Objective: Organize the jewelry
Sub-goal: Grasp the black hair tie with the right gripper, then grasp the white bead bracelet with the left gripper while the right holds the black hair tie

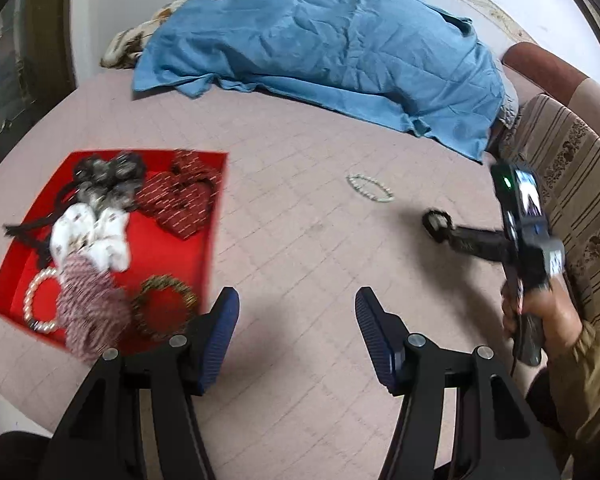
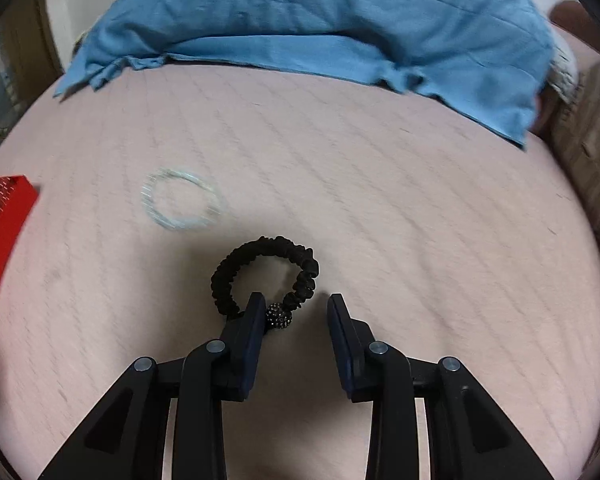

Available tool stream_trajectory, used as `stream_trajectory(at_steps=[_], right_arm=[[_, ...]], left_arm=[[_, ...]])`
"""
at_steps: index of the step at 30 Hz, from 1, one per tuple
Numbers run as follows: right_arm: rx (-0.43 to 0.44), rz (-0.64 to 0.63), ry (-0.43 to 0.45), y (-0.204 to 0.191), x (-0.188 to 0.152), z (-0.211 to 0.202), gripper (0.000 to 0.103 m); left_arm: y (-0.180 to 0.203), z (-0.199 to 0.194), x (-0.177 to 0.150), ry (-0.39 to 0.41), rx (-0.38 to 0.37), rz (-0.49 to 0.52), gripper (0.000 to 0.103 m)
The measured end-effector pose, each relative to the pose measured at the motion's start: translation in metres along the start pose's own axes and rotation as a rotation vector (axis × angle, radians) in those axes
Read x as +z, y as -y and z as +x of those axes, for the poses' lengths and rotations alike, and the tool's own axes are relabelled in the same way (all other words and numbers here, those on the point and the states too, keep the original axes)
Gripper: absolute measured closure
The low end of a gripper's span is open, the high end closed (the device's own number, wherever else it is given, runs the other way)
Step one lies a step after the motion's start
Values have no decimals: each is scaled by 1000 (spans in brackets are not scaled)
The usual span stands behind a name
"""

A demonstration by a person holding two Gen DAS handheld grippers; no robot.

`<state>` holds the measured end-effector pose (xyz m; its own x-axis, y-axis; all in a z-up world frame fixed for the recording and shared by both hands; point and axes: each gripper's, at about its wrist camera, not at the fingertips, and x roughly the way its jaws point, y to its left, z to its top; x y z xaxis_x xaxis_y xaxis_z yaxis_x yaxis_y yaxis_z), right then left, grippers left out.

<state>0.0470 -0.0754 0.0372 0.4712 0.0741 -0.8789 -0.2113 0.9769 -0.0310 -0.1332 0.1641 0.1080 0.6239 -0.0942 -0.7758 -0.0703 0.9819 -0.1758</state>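
Observation:
A red tray [image 1: 172, 252] at the left holds several scrunchies, a pearl bracelet [image 1: 40, 300] and a gold beaded bracelet [image 1: 164, 304]. My left gripper [image 1: 296, 328] is open and empty just right of the tray. A pale bead bracelet [image 1: 370, 188] [image 2: 182, 198] lies loose on the pink surface. A black scrunchie with a sparkly bead [image 2: 266, 274] [image 1: 436, 222] lies at the tips of my right gripper [image 2: 296, 316]. That gripper is open, and its left finger overlaps the scrunchie's near edge. The right gripper [image 1: 440, 228] also shows in the left wrist view.
A blue cloth [image 1: 324, 48] covers a heap at the back of the pink surface [image 1: 300, 240]. A striped cushion [image 1: 572, 184] lies along the right edge. The tray's corner [image 2: 4, 216] shows at the left of the right wrist view.

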Motion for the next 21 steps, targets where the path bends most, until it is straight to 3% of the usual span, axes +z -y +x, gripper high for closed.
stream_trajectory(at_steps=[2,6,12,17,20,21], right_arm=[[13,18,10,17,-8,-2,64],[47,97,64,46,-24,-3,29],[75,100,76,43,-23,1,17],[81,101,57,41,-19,3,16],[113,119,57,45,-20,0,18],[124,122,59,46,-19,0,25]], left_arm=[[12,8,11,-4,-6,3,44],[33,35,36,-25,2,2,43],[55,98,77,-103,10,-8,43],[65,152,101,-171,15,-33,44],[72,179,112,-210,20,-23,58],[75,189,116,-222,26,-13,59]])
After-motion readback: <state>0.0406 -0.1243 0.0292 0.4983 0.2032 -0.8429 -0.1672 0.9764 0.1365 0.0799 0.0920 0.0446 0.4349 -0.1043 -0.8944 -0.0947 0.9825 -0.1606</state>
